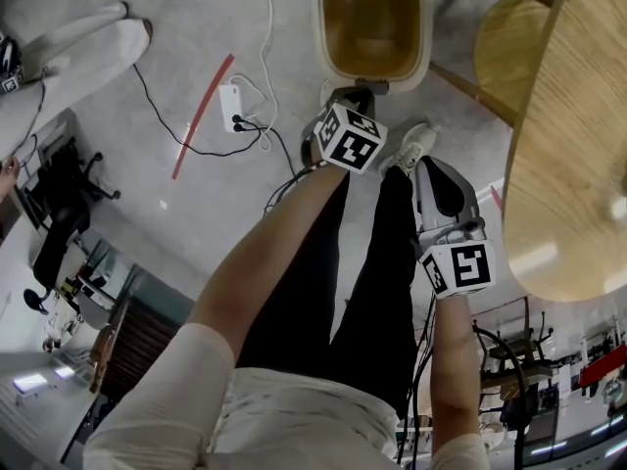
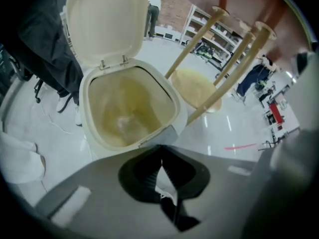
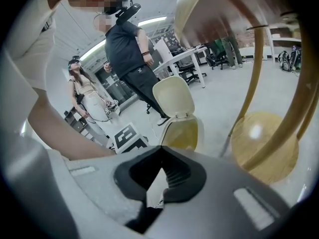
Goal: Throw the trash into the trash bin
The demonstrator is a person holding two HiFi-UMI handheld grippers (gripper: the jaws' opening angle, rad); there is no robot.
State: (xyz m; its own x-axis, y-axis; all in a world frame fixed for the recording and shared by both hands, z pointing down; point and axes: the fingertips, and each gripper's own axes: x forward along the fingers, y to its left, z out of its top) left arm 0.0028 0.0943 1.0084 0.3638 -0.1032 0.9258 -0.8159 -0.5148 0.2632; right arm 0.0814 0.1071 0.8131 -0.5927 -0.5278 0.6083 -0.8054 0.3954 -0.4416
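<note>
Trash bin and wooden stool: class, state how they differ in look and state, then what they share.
The trash bin is cream-coloured; the stool is pale wood. The trash bin is hollow, lid raised, inside showing; the stool has a flat round seat. The trash bin stands in the open; the stool sits partly under the table. Both stand on the floor.

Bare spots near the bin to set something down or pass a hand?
Free: floor left of the trash bin, up to the white cable; floor between the red strip and another person's leg; the table top. Crowded: in front of the bin, where left gripper, right gripper, shoe and black cables bunch; stool on its right.
</note>
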